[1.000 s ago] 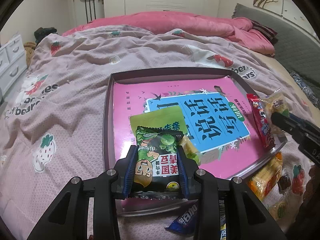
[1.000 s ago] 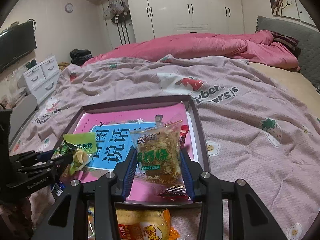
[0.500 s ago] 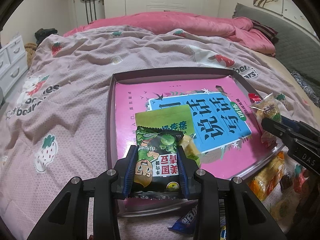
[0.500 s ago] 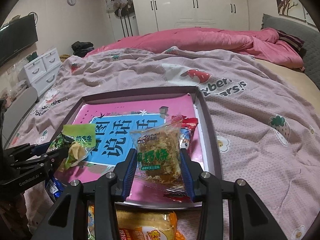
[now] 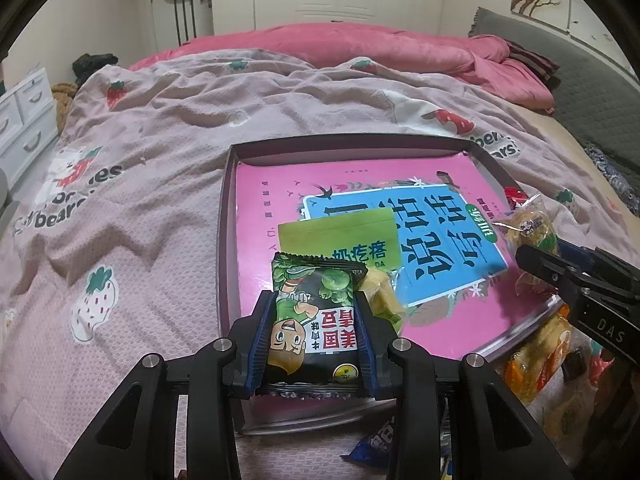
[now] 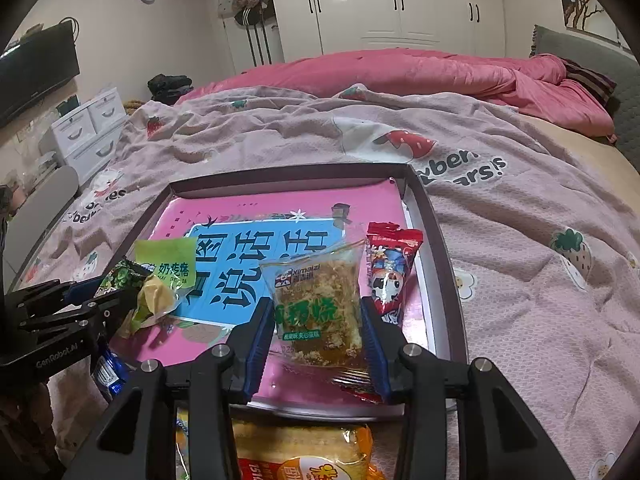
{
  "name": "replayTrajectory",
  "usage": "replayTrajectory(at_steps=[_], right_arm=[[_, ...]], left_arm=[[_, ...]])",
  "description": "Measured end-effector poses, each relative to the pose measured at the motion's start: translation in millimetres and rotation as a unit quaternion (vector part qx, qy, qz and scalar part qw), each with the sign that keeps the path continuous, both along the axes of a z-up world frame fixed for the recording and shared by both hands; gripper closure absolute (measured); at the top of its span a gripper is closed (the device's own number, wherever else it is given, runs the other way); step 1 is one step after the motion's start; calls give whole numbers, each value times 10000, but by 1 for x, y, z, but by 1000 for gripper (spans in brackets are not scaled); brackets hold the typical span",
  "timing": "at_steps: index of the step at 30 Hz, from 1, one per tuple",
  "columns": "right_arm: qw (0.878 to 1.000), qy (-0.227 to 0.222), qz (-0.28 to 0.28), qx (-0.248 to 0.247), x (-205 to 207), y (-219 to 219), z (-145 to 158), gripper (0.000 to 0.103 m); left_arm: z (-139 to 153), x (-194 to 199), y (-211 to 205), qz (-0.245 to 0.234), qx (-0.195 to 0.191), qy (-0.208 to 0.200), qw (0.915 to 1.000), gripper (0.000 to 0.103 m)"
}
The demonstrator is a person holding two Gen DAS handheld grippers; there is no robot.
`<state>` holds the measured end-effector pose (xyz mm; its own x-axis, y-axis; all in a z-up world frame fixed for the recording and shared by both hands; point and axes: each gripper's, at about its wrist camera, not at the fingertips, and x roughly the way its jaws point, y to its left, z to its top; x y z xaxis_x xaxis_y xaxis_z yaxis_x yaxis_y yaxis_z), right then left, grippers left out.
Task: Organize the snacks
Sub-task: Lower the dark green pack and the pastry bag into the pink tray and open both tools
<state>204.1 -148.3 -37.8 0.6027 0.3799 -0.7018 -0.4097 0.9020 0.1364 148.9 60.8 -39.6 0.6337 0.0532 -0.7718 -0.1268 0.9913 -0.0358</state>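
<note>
Left wrist view. My left gripper (image 5: 315, 322) is clamped on a green pea packet (image 5: 316, 316), blue pads pressing its two long edges, over the near left corner of the tray (image 5: 225, 216). The tray sits on a strawberry-print bedspread (image 5: 132, 184) and is lined with a pink and blue printed sheet (image 5: 360, 188). Just behind the pea packet lies a light green pouch (image 5: 340, 234) on the lining, with a yellow candy pack (image 5: 382, 292) beside it. At far right my right gripper (image 5: 560, 266) shows side-on, carrying a clear cake packet (image 5: 528, 226). Loose snacks (image 5: 536, 356) lie on the bed outside the near right rim.

Right wrist view. My right gripper (image 6: 318, 320) is closed on the clear cake packet (image 6: 316, 300), held by its side seams above the right half of the tray (image 6: 444, 264). A red milk-candy packet (image 6: 390, 268) lies just to its right, against the tray wall. An orange-wrapped cake (image 6: 304, 456) sits on the bed below the near rim. My left gripper (image 6: 76, 304) shows at left, with the pea packet (image 6: 122, 274) in it.

Handling, as I judge it. Both packets look light, air-puffed and slick-filmed. The cake seems soft and crumbly, so I would keep the squeeze gentle and stay on the seams. The peas should tolerate a firmer pinch, though the film may slip.
</note>
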Motion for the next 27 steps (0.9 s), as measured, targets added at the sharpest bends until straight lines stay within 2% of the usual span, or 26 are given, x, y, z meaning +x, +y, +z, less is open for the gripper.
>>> replayTrajectory(at_steps=[27], right_arm=[[9999, -49, -92, 69, -4, -7, 6, 59]], left_arm=[[2, -1, 7, 90, -156, -3, 9998, 63]])
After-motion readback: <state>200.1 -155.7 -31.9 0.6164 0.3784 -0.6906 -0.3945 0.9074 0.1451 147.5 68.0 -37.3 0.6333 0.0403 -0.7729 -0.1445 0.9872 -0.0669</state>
